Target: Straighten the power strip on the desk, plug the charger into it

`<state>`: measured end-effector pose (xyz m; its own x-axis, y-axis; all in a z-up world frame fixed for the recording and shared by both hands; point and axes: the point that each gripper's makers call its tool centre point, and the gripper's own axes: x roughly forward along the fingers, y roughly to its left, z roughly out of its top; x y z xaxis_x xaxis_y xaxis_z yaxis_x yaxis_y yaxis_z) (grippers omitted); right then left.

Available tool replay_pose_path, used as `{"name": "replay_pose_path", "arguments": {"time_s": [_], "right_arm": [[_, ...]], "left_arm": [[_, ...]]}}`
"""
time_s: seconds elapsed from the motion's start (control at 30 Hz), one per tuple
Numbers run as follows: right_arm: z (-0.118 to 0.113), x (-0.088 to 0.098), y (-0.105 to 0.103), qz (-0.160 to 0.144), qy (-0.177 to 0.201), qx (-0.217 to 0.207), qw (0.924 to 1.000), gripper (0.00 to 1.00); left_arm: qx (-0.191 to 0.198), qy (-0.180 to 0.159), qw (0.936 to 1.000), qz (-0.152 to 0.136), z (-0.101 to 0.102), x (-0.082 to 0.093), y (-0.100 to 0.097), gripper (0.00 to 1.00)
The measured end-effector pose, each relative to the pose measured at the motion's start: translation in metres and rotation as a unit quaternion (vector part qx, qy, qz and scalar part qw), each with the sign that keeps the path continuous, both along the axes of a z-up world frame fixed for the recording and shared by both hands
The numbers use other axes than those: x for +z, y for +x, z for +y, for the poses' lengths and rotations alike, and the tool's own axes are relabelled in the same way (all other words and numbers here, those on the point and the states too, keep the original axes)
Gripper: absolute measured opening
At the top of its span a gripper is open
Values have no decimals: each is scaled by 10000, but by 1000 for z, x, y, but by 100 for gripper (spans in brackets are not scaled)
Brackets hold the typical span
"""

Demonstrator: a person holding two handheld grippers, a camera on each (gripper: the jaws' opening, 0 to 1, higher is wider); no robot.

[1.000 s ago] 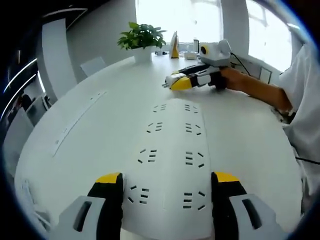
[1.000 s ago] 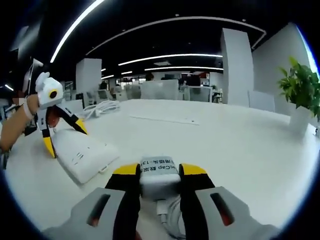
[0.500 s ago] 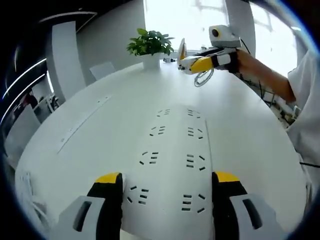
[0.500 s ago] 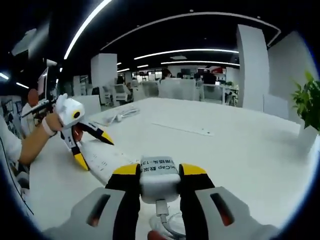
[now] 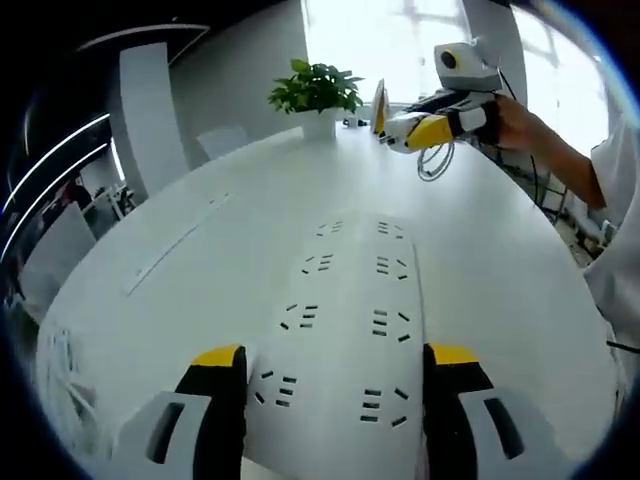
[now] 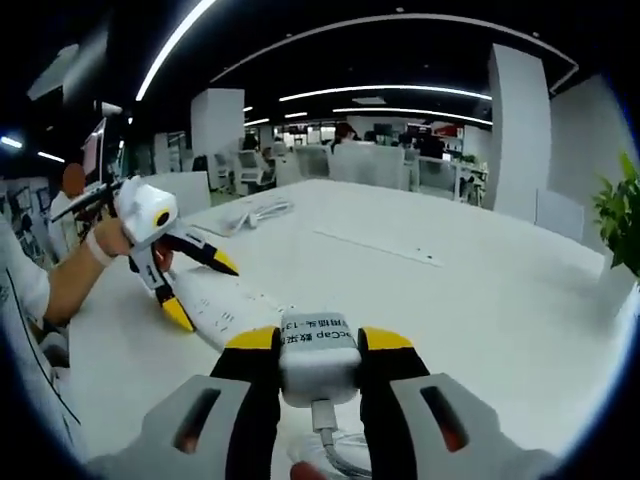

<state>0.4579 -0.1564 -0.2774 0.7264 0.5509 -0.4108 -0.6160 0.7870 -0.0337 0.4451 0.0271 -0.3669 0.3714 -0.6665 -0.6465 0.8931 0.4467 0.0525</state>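
labelled charger (image 6: pixel 318 352) between right tool (image 6: pixel 318 342) jaws

White oval desk (image 5: pixel 200 260) carries the white power strip (image 5: pixel 350 310) lying flat near its front edge; potted plant (image 5: pixel 316 95) stands at far end; coiled white cable (image 6: pixel 245 213) rests far left.

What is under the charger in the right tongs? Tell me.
A white cable hangs from the charger, looped in the left gripper view. Beneath is bare white desk; the power strip lies off to the side. The charger's prongs are hidden.
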Motion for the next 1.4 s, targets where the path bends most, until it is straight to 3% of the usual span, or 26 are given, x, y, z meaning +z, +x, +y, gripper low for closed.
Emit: {"name": "replay_pose_path", "arguments": {"time_s": [0.23, 0.4, 0.63, 0.77, 0.97, 1.23, 1.4], "right_arm": [[7, -7, -4, 186, 42, 134, 9997, 29], [15, -11, -12, 231, 110, 271, 9993, 29], [10, -19, -16, 365, 130, 267, 9989, 29], [7, -20, -18, 478, 155, 280, 9983, 29], [9, -18, -15, 687, 140, 389, 9968, 29], [18, -29, -17, 1404, -236, 661, 9876, 29], [43, -40, -14, 1761, -336, 761, 9808, 29]], "left_arm": [[141, -48, 9998, -129, -1, 2, -2, 71], [-311, 219, 9991, 180, 0, -2, -3, 72], [-667, 527, 9949, 547, -3, -7, -3, 73], [-636, 673, 9936, 641, 0, -7, -1, 72], [-488, 588, 9952, 607, -7, -6, -9, 72], [-227, 447, 9973, 535, -10, -6, -12, 72], [-236, 485, 9970, 554, -10, -6, -12, 72]]}}
